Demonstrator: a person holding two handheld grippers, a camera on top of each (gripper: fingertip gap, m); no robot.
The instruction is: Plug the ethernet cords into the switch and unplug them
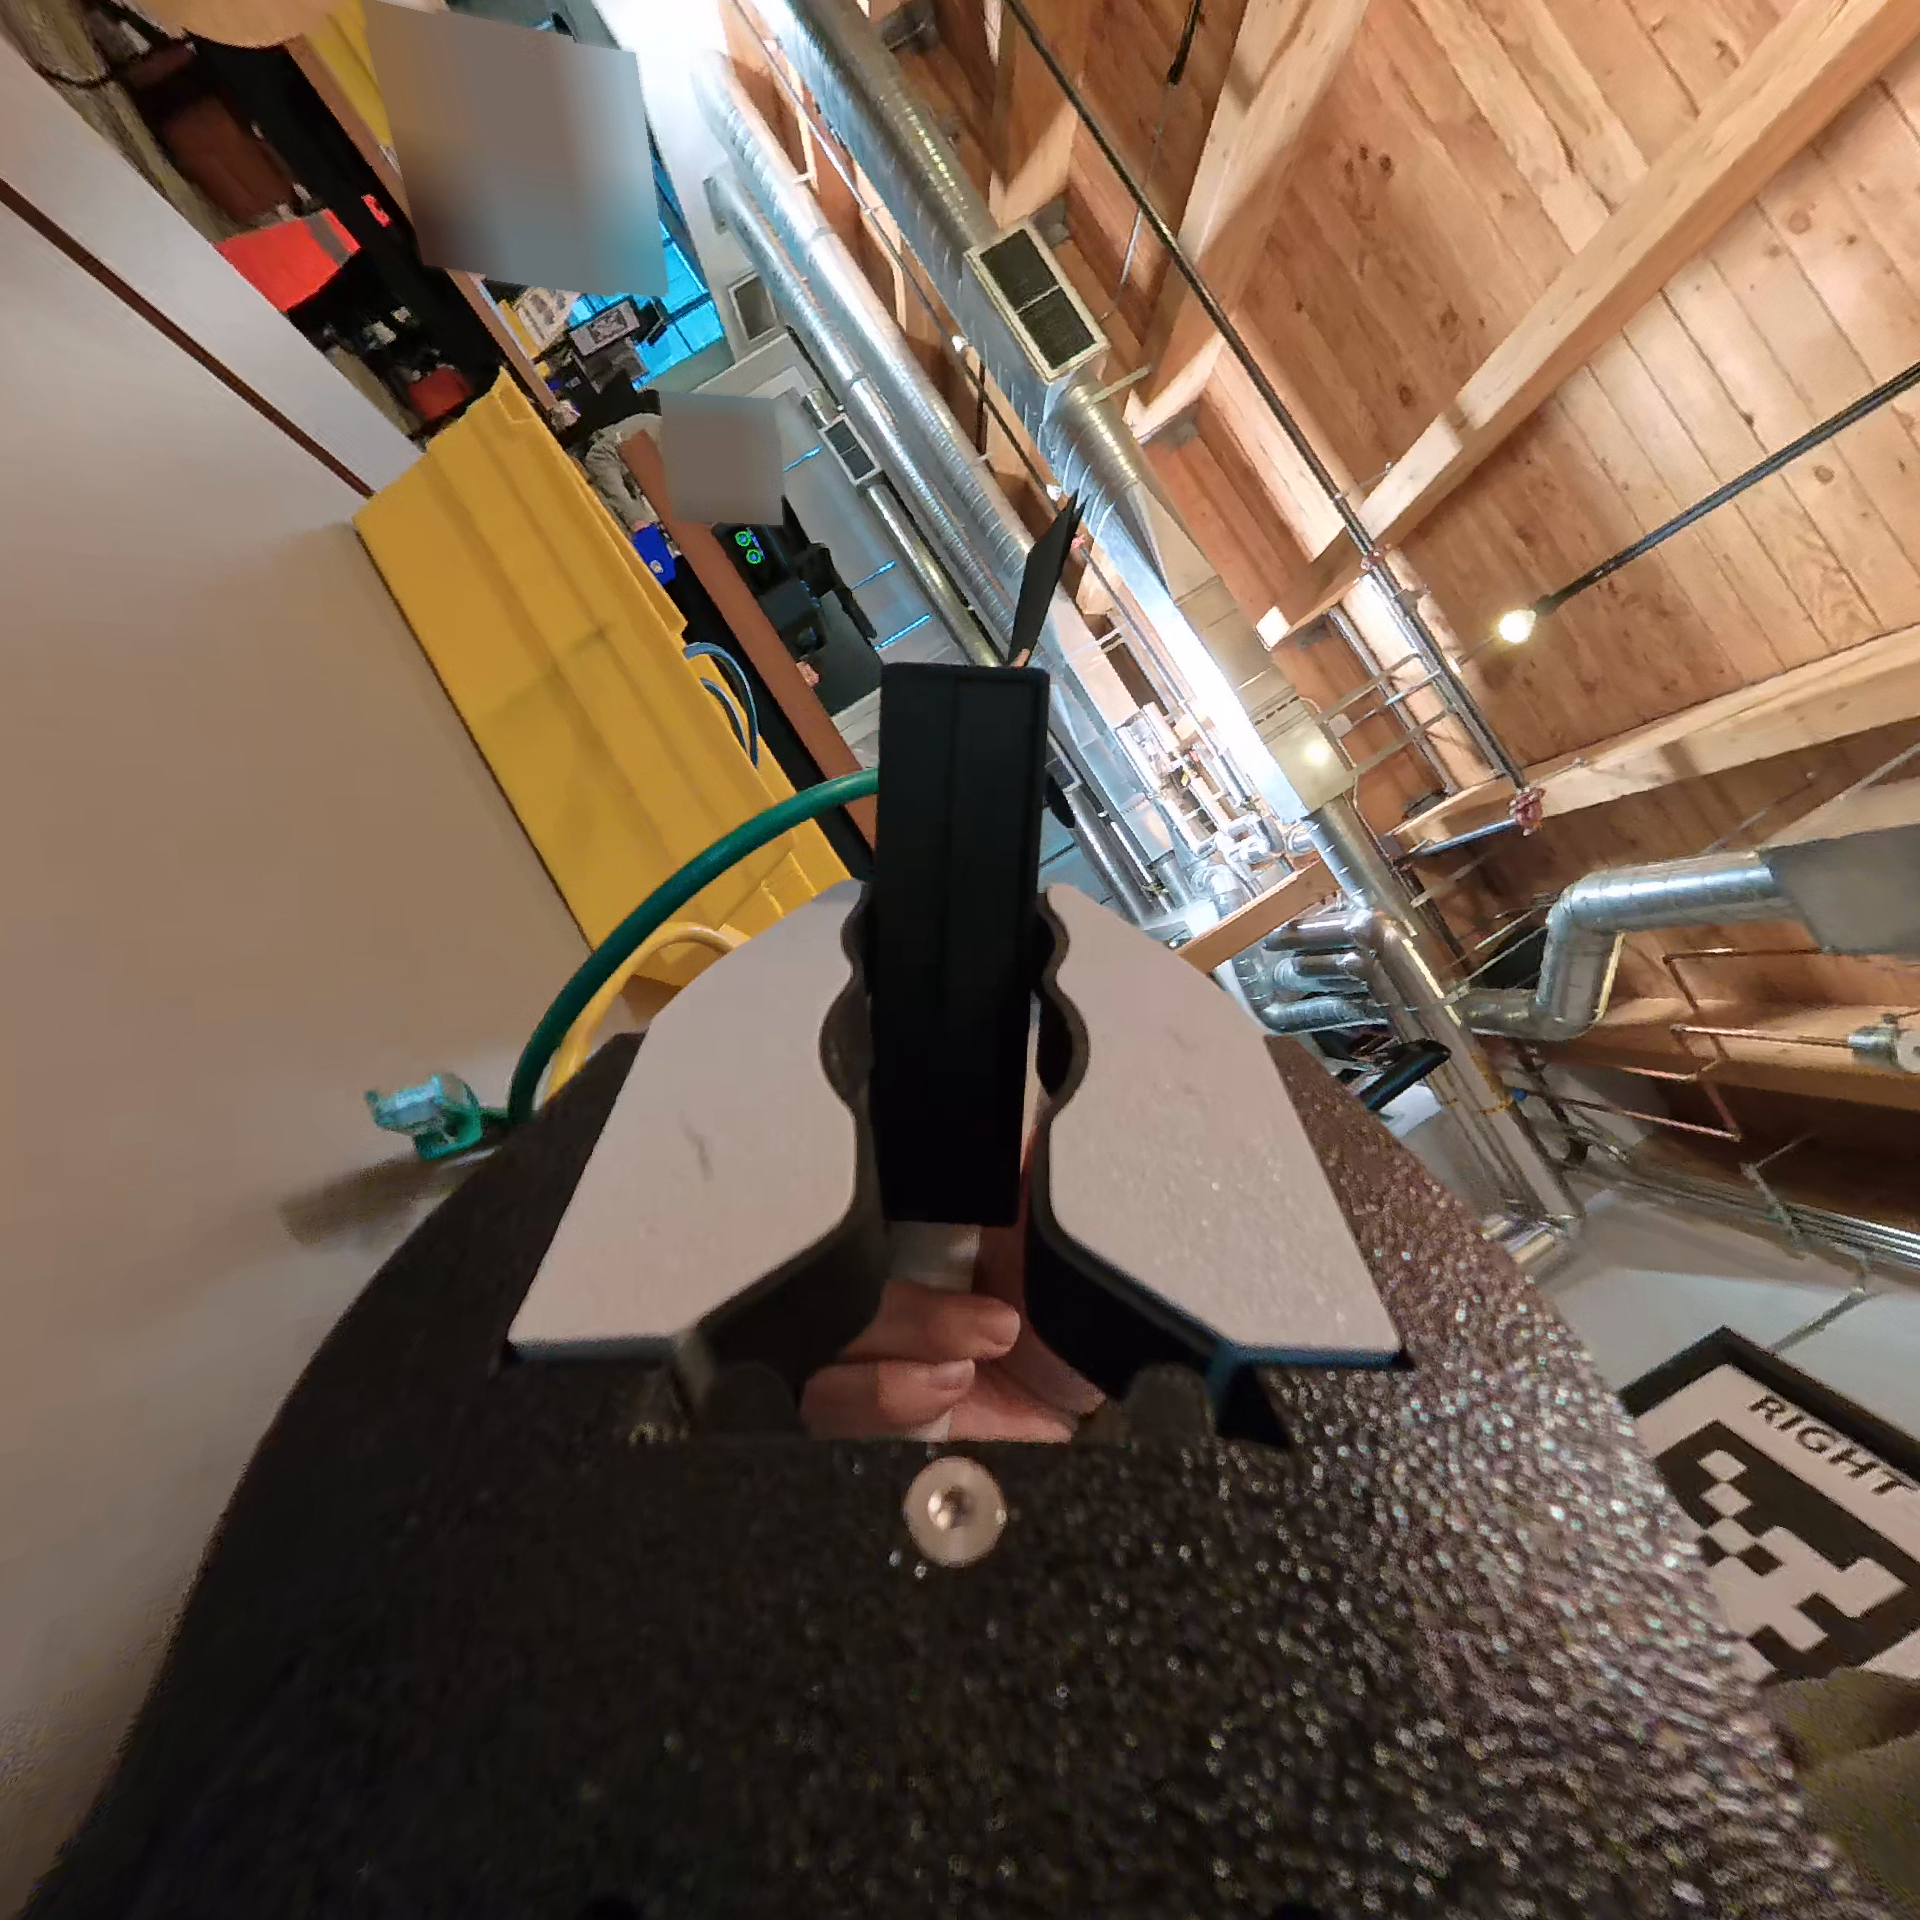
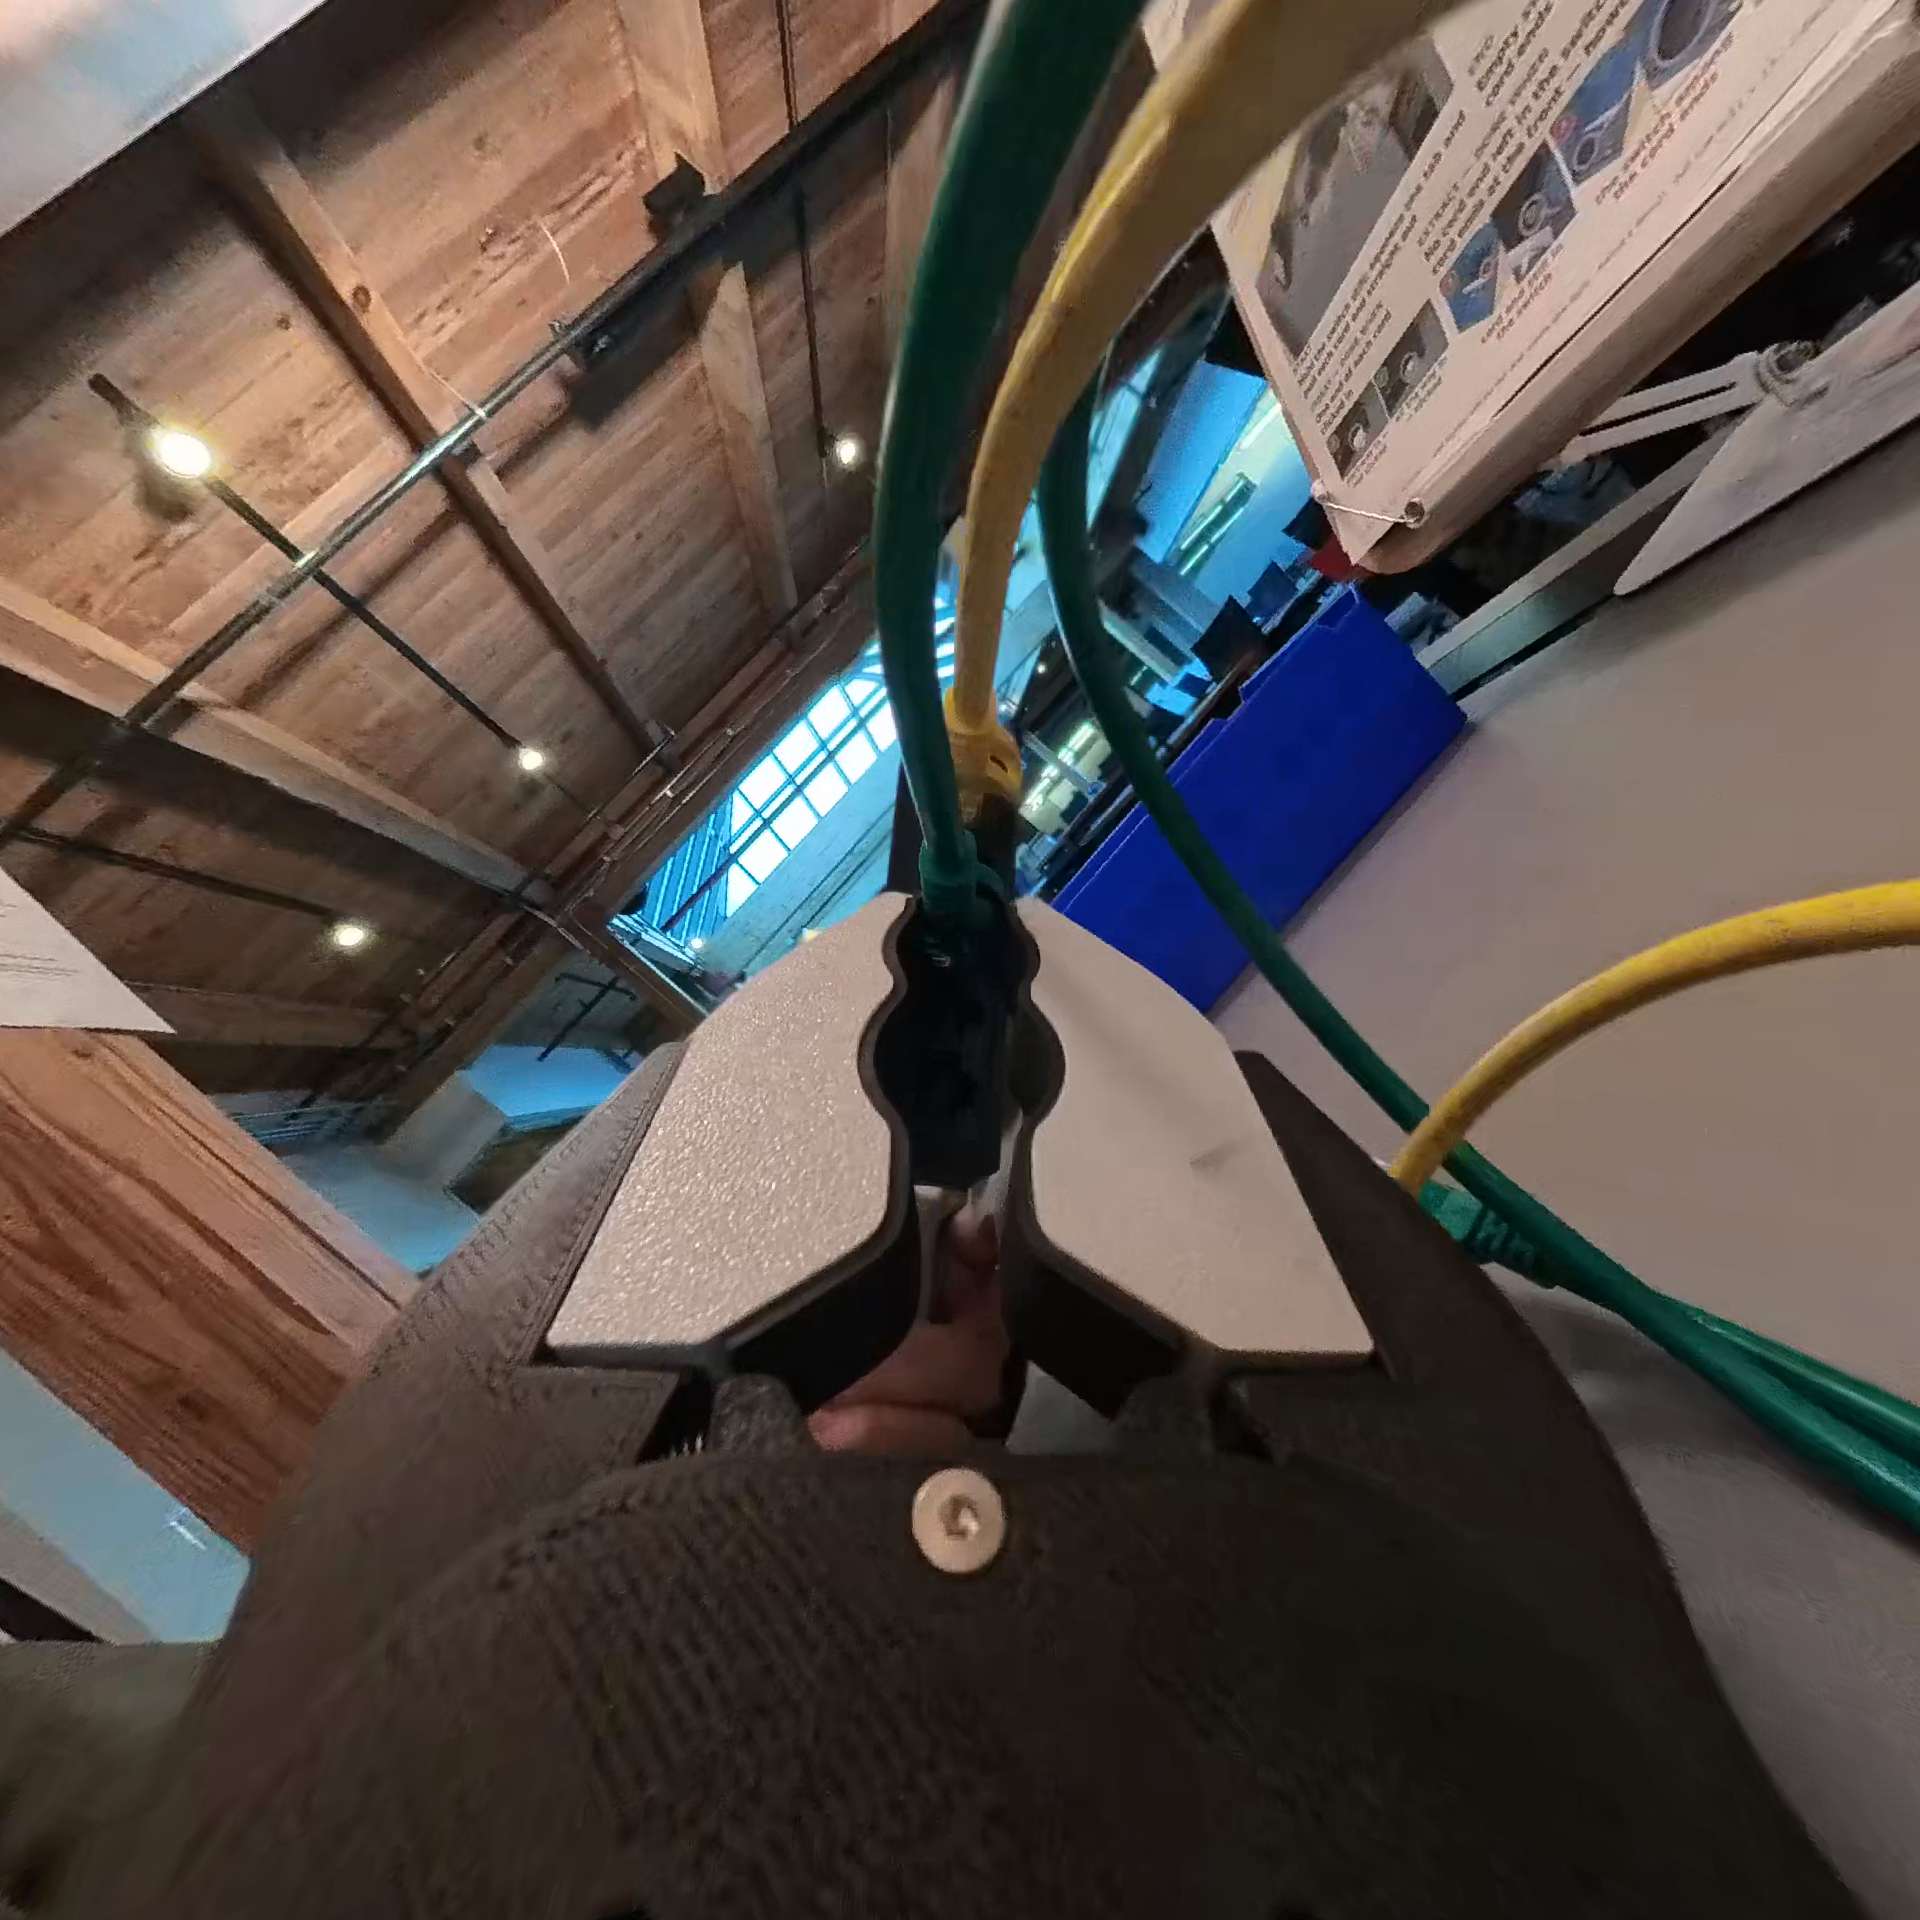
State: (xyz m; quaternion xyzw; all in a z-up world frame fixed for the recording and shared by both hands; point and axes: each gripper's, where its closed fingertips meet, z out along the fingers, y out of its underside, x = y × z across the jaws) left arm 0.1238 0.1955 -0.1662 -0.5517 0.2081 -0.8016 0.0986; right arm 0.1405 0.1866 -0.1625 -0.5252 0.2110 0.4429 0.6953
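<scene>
Switch [image 1: 956,935], a slim black box, is pinched edge-on by the left gripper [image 1: 951,1039] and, at its other end, by the right gripper [image 2: 961,1039], both lifted off the table [image 2: 1662,935]. A green cord [image 2: 914,520] and a yellow cord [image 2: 997,561] seem plugged in just past the right fingers [image 2: 769,1143]. A loose green plug [image 1: 426,1112] lies on the table, so unplugging likely remains. Loops crowd the right side; a yellow bin [image 1: 582,675] and blue bin [image 2: 1278,790] stand apart.

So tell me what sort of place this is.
Probably a workshop or warehouse-style lab: exposed timber ceiling with bare metal ducting, plastic storage bins, yellow and blue, and a pale worktable.
</scene>
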